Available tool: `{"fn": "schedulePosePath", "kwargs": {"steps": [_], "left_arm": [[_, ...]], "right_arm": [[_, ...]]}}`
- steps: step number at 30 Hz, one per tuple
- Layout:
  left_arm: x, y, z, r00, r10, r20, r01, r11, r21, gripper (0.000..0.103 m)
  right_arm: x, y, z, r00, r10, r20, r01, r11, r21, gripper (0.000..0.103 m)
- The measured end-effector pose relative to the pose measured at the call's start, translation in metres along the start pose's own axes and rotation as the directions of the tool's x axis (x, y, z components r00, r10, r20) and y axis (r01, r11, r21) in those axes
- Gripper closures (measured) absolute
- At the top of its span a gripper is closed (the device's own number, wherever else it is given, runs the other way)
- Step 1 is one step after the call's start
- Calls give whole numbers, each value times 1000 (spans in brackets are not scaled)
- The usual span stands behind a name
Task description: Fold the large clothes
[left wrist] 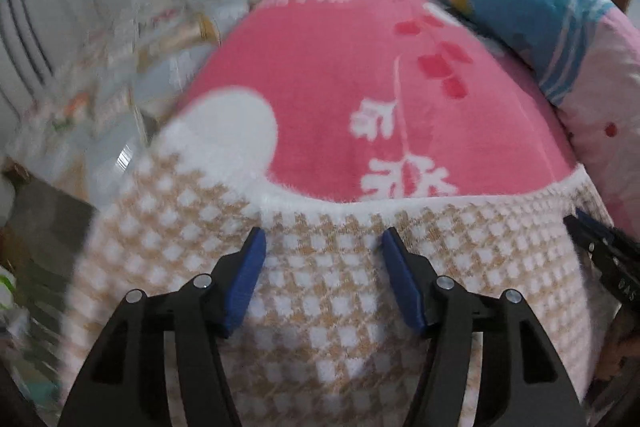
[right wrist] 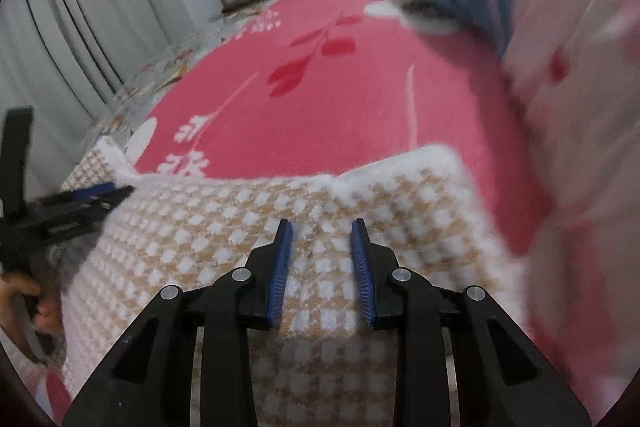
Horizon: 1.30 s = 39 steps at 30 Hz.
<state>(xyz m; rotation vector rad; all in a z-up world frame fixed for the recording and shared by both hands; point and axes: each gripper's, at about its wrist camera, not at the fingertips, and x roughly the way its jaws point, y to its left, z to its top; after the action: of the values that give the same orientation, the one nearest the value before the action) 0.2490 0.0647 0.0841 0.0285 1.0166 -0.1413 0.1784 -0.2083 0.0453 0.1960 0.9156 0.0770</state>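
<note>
Blanket (left wrist: 352, 75) in pink fleece, with a tan-and-white checked border (left wrist: 320, 287), lies spread on the bed (left wrist: 120, 67) and fills the lower half of both wrist views. Its long axis runs away from the cameras toward the far wall, and the checked border is the near end, lying crosswise just below the grippers.

Left gripper (left wrist: 323, 239) hovers over the border with its blue pads wide apart and nothing between them. Right gripper (right wrist: 322, 227) is likewise parted, less widely, over the same border near its right corner; whether the pads touch the fleece cannot be told. In the right view that corner looks slightly raised or doubled over the pink field, though blur makes this uncertain. Each gripper shows at the edge of the other's view, so they work side by side along the near edge.

Judging from this, the step in hand is taking hold of the near edge to begin a fold. The next move calls for both grippers to drop onto the border, close on the fleece near its two corners, then lift and carry the edge evenly toward the far end. A rolled quilt (left wrist: 540, 27) lies along the blanket's right side and could snag the carried edge.
</note>
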Motion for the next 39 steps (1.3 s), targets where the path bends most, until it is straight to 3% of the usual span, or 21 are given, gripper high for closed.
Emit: {"fn": "schedulePosePath", "kwargs": {"steps": [3,5,6,7,9,12,14,17,18,20,22,23,24,27,30,33,34,35,37,39], "left_arm": [[-38,12,-12,992,66,105,-63,997,-32,44],[-31,37,-19,992,101,79,-94,992,-86,44],[-17,49,-24,996,81,34,-77,990,-115,44],[6,63,-32,1000,12,-21,-16,986,-163,43],[20,65,-35,1000,3,-20,-6,985,-172,41],[24,70,-35,999,-25,-22,20,979,-204,41],[18,69,-31,1000,-20,-21,16,982,-190,41],[-26,46,-34,995,90,32,-86,990,-112,45],[-48,34,-41,992,96,86,-90,993,-77,45],[-74,16,-57,991,17,134,-14,1000,-25,44],[-67,7,-71,997,-11,72,11,1000,3,43],[-48,6,-81,1000,-24,5,24,1000,10,39],[-35,8,-88,1000,-32,-2,32,999,21,36],[-14,11,-92,999,-35,26,35,999,16,30],[-21,6,-95,999,-6,51,5,999,32,30],[-53,4,-97,997,12,73,-12,1000,11,32],[-69,2,-101,995,12,100,-11,1000,-13,33],[-82,0,-106,991,-18,136,22,999,-27,34],[-104,-9,-121,970,-145,195,151,988,-20,33],[-96,-27,-133,973,-174,149,169,985,46,33]], "right_arm": [[-22,-7,-1,998,-17,67,16,1000,19,75],[-5,-21,-6,998,-63,26,63,998,30,75],[17,-37,-14,999,-26,-19,28,997,70,75],[26,-48,-19,1000,21,-20,-19,993,119,75],[36,-67,-19,994,109,-20,-101,969,224,76],[43,-74,-18,992,125,-33,-113,961,251,80],[40,-71,-17,993,111,-28,-102,966,237,81],[-4,-45,-19,999,-44,27,40,989,140,79],[-27,-33,-24,996,-43,75,36,996,87,79],[-44,-25,-29,997,33,71,-38,997,71,79],[-28,-27,-42,999,42,-16,-41,997,64,79],[-10,-33,-53,998,61,-34,-59,997,55,79],[-1,-39,-60,996,86,-27,-84,994,65,79],[7,-41,-58,995,94,-35,-91,993,81,79],[4,-36,-56,997,67,-41,-65,996,62,80],[-22,-18,-44,998,-38,-55,41,998,52,80],[-31,-8,-44,998,-39,-40,41,998,43,77],[-43,-1,-43,1000,-6,-3,6,1000,30,77],[-65,22,-48,994,99,47,-98,995,-21,76],[-60,42,-59,982,190,16,-188,979,-73,72]]}}
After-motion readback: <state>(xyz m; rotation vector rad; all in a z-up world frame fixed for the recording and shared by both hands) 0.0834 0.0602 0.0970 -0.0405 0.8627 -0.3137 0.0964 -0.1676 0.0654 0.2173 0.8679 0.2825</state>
